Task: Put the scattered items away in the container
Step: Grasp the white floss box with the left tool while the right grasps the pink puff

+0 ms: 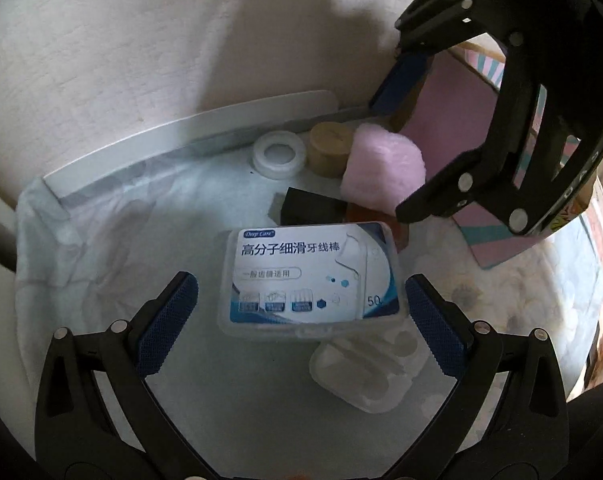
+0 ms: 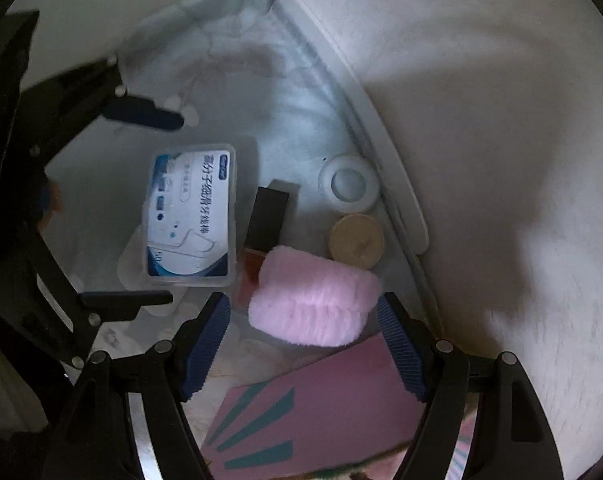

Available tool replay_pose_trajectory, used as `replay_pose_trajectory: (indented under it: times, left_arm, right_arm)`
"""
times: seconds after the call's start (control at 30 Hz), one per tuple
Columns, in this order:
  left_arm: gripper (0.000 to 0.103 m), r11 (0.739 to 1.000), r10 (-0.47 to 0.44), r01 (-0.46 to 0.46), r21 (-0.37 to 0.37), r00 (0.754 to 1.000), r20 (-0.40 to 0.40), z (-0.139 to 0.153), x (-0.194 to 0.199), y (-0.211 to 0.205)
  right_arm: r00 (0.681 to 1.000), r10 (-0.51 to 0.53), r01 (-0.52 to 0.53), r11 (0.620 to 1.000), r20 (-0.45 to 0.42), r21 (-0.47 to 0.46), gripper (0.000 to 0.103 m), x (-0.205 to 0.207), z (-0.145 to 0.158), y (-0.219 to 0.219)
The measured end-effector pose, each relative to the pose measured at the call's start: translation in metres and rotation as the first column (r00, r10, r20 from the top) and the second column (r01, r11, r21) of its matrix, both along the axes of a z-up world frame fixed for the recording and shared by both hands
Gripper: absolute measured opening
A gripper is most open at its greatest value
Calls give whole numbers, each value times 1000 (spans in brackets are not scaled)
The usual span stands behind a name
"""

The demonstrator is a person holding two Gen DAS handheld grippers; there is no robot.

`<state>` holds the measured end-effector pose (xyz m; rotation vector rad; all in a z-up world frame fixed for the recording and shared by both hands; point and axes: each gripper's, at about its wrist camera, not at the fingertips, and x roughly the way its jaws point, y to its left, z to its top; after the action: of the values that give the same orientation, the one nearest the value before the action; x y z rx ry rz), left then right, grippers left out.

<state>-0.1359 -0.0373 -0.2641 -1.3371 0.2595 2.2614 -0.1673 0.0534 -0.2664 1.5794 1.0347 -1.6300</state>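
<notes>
I take the pink fluffy pad (image 2: 315, 300) as my landmark: it lies on the pale cloth (image 1: 101, 232), right at the edge of the pink container (image 2: 341, 392), whose pink floor shows bare. My right gripper (image 2: 303, 344) points down over the pad, its blue fingers (image 2: 205, 344) spread apart on either side of it, not pressing on it. Just beyond the pad a tan round tin (image 2: 356, 241) stands, and past that a white ring-shaped lid (image 2: 348, 183), both against the white curved rail (image 2: 401, 200). Beside the pad, away from the rail, lies a black block (image 2: 267, 216) with an amber-red piece (image 2: 251, 268) touching the pad's end. Farther out sits the clear floss-pick box (image 1: 311, 276) with its blue and white label, partly over a clear plastic case (image 1: 365, 372). My left gripper (image 1: 301, 320) hangs over that box, jaws wide on either side of it, not touching.
</notes>
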Motion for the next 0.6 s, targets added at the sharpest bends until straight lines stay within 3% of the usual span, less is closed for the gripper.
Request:
replay_pose_trajectory:
  times: [0.33, 0.4, 0.47, 0.6]
  left_arm:
    - [102, 1000, -20, 20, 24, 999, 39, -5, -1, -3]
    - [98, 999, -13, 11, 31, 999, 51, -7, -3, -5]
    - [88, 999, -6, 3, 46, 997, 71, -10, -5, -7]
    - [88, 998, -9, 5, 59, 998, 69, -10, -3, -9]
  right_arm:
    - [996, -38, 33, 998, 83, 57, 72, -12, -20, -3]
    - [996, -37, 32, 998, 84, 60, 72, -12, -20, -2]
    - [995, -38, 33, 998, 89, 59, 72, -11, -21, -1]
    - [996, -39, 36, 999, 84, 41, 69, -11, -19, 1]
